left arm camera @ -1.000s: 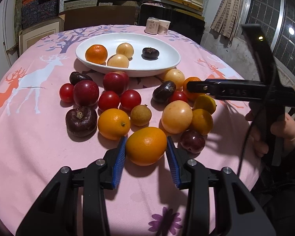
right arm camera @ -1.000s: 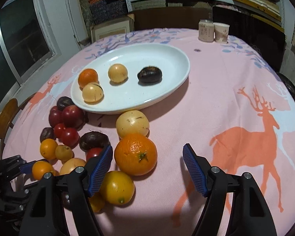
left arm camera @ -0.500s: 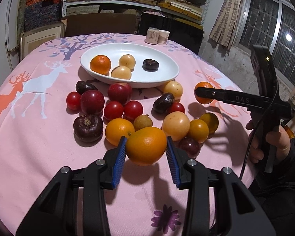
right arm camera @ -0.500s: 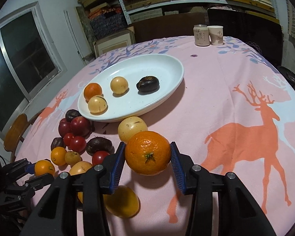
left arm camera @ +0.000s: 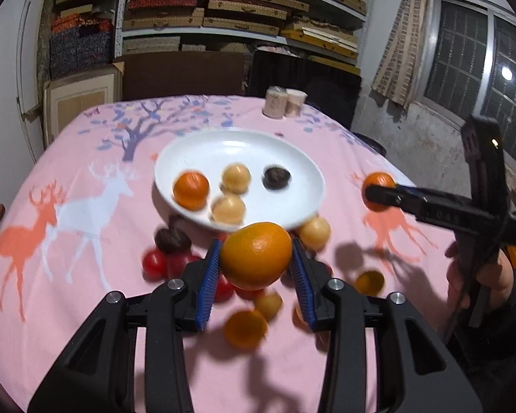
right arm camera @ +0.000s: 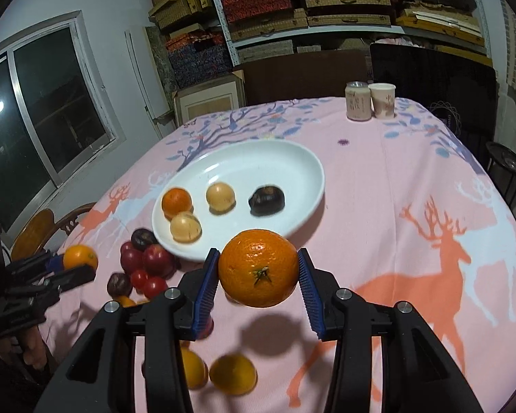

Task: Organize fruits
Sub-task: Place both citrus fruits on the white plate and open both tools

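My left gripper [left arm camera: 256, 268] is shut on a large orange [left arm camera: 256, 255] and holds it in the air above the fruit pile. My right gripper [right arm camera: 258, 275] is shut on another orange [right arm camera: 258, 267], also lifted, in front of the white oval plate [right arm camera: 292, 158]. The plate [left arm camera: 223, 144] holds a small orange [left arm camera: 191, 190], two pale yellow fruits and a dark fruit [left arm camera: 276, 178]. Red, dark and orange fruits [right arm camera: 148, 261] lie loose on the pink cloth below the plate. The right gripper with its orange also shows in the left wrist view [left arm camera: 378, 191].
A can [right arm camera: 357, 105] and a paper cup [right arm camera: 382, 99] stand at the table's far edge. Shelves with boxes fill the back wall. A wooden chair [right arm camera: 41, 230] stands at the table's left side. A dark bin [right arm camera: 507, 172] stands on the right.
Both grippers have risen from the table, each carrying its orange, and moved toward the plate. The right gripper closed on its orange a second ago.
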`<state>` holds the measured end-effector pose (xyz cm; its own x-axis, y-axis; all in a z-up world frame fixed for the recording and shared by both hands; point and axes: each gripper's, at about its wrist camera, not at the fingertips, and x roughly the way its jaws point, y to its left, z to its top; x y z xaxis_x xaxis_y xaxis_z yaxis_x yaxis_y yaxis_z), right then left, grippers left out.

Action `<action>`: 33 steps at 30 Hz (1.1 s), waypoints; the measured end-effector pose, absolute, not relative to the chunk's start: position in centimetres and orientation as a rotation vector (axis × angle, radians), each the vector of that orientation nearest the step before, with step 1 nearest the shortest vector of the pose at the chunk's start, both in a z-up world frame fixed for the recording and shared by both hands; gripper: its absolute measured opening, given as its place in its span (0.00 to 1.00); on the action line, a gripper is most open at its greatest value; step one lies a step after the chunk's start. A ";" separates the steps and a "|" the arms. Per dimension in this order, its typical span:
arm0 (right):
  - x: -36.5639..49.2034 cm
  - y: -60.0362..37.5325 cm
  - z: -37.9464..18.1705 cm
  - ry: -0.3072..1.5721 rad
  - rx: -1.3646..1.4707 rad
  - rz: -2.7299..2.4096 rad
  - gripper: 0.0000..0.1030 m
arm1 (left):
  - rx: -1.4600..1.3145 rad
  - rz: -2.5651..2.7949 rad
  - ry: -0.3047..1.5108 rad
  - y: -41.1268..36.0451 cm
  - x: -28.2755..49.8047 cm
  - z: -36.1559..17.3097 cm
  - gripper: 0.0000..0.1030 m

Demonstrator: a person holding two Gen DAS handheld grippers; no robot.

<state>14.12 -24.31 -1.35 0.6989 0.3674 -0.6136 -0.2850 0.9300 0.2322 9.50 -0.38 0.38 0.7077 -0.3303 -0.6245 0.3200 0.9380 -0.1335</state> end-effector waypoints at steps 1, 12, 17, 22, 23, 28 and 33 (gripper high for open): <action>14.8 -24.0 -1.0 0.704 0.114 0.362 0.44 | -0.021 -0.364 0.700 -0.4 10.7 0.9 0.38; 21.4 -19.0 -3.6 0.791 0.046 0.404 0.45 | -0.051 -0.313 0.797 -1.5 24.0 0.3 0.38; 22.7 -16.9 -4.9 0.833 0.019 0.444 0.45 | -0.097 -0.292 0.868 -1.1 28.1 -2.1 0.38; 21.4 -17.4 -3.5 0.755 0.018 0.440 0.72 | -0.162 -0.276 0.864 0.3 28.5 -2.6 0.67; 21.1 -17.8 -3.3 0.754 0.024 0.435 0.72 | -0.161 -0.274 0.852 0.5 28.1 -2.3 0.69; 18.1 -20.1 -2.2 0.720 0.051 0.418 0.72 | -0.165 -0.315 0.807 1.4 23.5 -0.3 0.69; 14.6 -22.4 -2.3 0.712 0.060 0.388 0.72 | -0.084 -0.324 0.773 2.4 16.7 -0.2 0.75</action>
<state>14.63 -22.43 -2.32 0.6894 0.3668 -0.6247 -0.3260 0.9272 0.1846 16.67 2.44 -0.22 0.6689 -0.3177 -0.6721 0.2567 0.9472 -0.1922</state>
